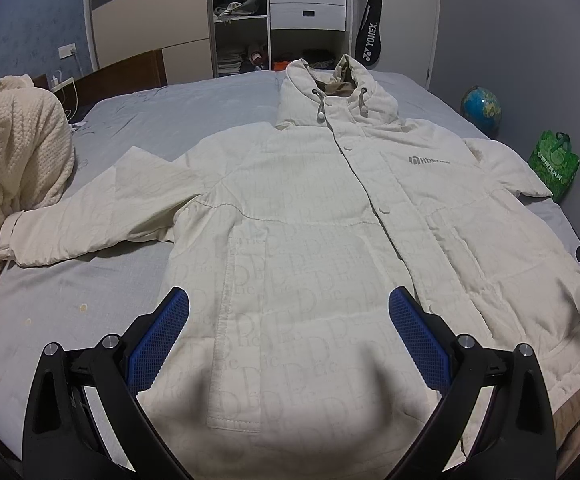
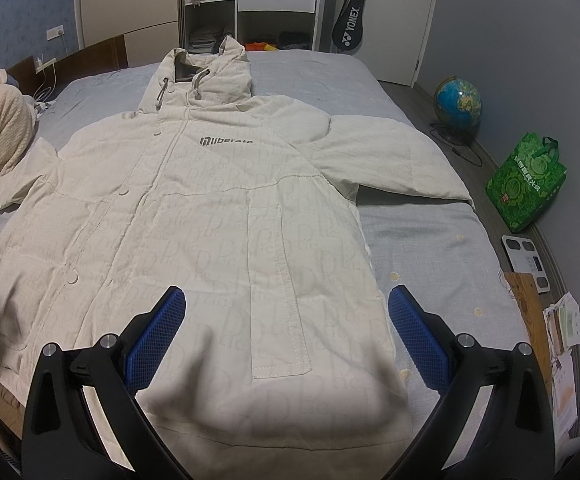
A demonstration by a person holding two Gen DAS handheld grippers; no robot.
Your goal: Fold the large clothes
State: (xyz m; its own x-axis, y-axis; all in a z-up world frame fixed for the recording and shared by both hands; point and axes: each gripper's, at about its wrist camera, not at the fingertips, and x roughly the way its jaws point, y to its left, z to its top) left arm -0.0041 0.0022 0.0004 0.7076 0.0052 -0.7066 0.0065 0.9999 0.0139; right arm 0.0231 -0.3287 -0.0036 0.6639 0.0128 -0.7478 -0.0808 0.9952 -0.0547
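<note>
The folding has not begun, to judge by how the coat lies: it is spread front-up and full length on the grey bed, buttoned down the middle, hood towards the wardrobe end, and no part is turned over another. Both sleeves are out to the sides. The one on the coat's knitted-blanket side reaches almost to the cream blanket; the other sleeve stretches towards the bed edge nearest the globe and the green bag. Every fold is therefore left to do, most likely the sleeves in first, then the body.

The left gripper hangs over the coat's lower half, on the blanket side of the button line, with the hem just below it. Its blue pads stand wide apart, released, with nothing between them. Whether they touch the cloth cannot be told.

The right gripper is likewise spread and empty. It sits above the coat's lower part on the globe side, over the long pocket flap; one pad is over the coat, the other over bare sheet just beside the coat's side edge. The hem lies close under both claws, the sleeves well away from them.
</note>
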